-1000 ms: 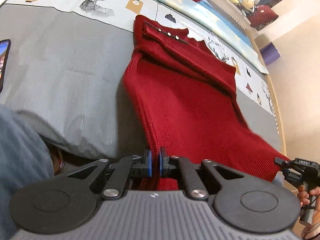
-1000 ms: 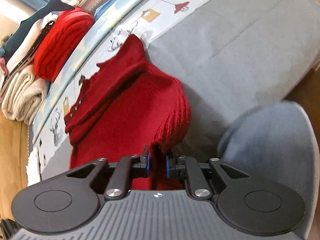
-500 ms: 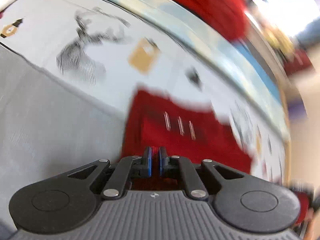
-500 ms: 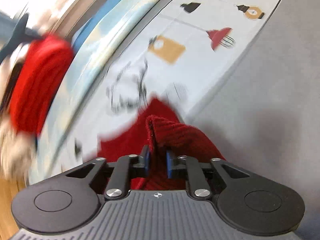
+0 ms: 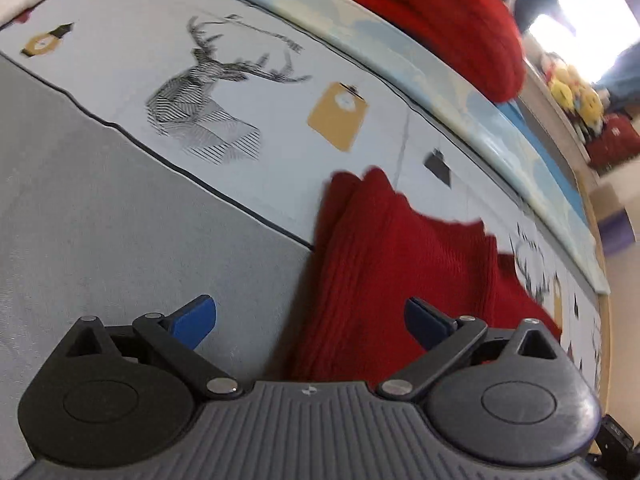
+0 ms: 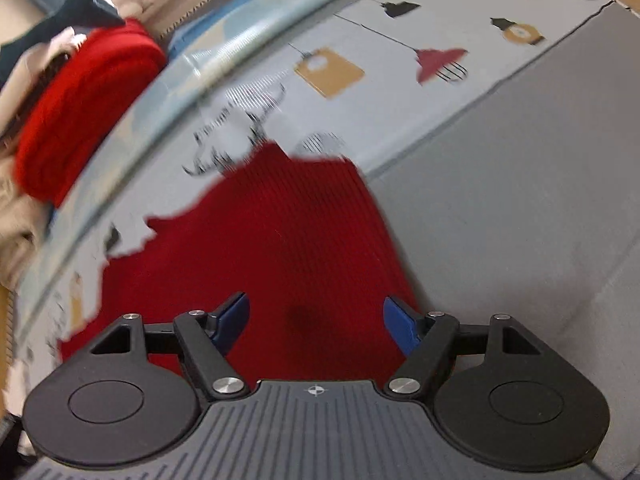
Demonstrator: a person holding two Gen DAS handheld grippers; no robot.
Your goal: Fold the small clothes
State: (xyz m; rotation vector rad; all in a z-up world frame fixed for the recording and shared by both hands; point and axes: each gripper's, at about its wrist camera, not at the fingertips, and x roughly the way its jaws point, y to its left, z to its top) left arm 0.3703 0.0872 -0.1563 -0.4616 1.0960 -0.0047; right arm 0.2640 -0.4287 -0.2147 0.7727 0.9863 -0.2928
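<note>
the dark red knit sweater point(image 5: 384, 264) lies folded on the bed point(image 5: 100, 220), across the seam between the grey cover and the printed sheet. the left tool point(image 5: 310, 320) hangs over its left edge, jaws opening, spread wide, pinching nothing. the right tool point(image 6: 316, 320) hangs over its near right part, jaws opening, pads clear of the knit. a brighter red folded garment point(image 6: 84, 108) sits far left.

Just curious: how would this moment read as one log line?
left hand-held gripper: opening, empty | right hand-held gripper: opening, empty | red sweater: folded on bed

Both grippers point(image 5: 310, 322) point(image 6: 316, 320) opening, seemingly empty.
</note>
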